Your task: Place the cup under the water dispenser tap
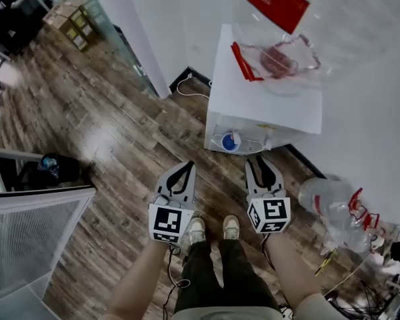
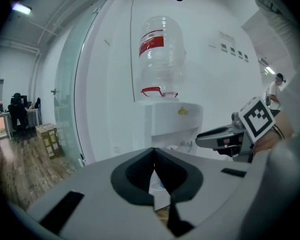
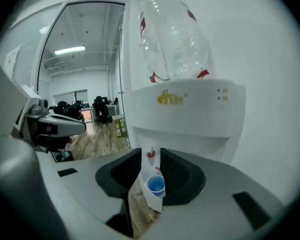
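Observation:
A small blue cup [image 1: 231, 141] stands in the recess of the white water dispenser [image 1: 267, 99], below its taps; a clear bottle [image 1: 287, 39] sits upside down on top. In the right gripper view the cup [image 3: 155, 185] shows far off through the jaw gap, under a red tap [image 3: 150, 154]. Both grippers hang in the air short of the dispenser, apart from the cup. My left gripper [image 1: 187, 167] has its tips together and holds nothing. My right gripper [image 1: 261, 160] keeps a narrow gap, with nothing held in it. In the left gripper view the jaws of my left gripper [image 2: 154, 156] meet.
A spare empty bottle [image 1: 333, 205] lies on the wooden floor right of the dispenser. A glass wall [image 1: 113, 39] and cardboard boxes [image 1: 73, 22] are to the left. A white mesh rack [image 1: 33, 225] stands at the near left. My feet [image 1: 213, 229] are below the grippers.

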{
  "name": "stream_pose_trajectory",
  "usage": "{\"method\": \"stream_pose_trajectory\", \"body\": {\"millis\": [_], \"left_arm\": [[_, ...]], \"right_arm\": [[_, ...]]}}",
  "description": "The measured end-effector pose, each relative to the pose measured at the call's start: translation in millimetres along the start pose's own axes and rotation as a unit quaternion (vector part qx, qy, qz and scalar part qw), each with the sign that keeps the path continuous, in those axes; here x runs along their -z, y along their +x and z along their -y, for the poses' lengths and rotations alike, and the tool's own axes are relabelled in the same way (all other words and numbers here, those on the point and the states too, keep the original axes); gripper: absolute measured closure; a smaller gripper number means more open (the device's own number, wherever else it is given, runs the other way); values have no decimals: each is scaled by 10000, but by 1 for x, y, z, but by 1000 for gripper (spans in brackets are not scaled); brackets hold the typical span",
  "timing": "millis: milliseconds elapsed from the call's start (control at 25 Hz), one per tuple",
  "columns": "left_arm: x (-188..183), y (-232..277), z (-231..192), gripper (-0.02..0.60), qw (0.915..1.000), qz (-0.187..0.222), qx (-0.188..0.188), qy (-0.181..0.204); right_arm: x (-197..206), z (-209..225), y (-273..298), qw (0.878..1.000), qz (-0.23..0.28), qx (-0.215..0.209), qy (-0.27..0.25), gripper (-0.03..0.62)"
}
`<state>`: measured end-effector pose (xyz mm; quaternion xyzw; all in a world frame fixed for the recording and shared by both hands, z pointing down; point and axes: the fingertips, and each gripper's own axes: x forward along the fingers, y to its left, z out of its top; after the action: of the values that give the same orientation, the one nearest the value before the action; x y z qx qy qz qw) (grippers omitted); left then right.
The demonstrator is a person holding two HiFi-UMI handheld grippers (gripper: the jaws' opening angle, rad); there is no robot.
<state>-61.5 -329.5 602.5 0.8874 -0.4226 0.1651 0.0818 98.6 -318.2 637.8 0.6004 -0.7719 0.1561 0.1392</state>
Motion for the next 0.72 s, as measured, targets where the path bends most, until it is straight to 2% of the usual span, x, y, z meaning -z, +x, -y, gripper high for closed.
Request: {"method": "stream_pose_trajectory", "body": {"millis": [240, 480, 720], "left_arm": [[-60, -36, 14, 575, 9997, 113, 81, 196], [-119, -75, 29, 575, 9992, 322, 191, 127], [-179, -113, 43, 575, 9971, 584, 251, 423]], "right_arm": [[-73, -12, -57, 9997, 212, 12, -110, 513], [-133, -21, -113, 9995, 303, -101, -62, 553], [-210, -39, -169, 9962, 707, -239, -442, 576]]}}
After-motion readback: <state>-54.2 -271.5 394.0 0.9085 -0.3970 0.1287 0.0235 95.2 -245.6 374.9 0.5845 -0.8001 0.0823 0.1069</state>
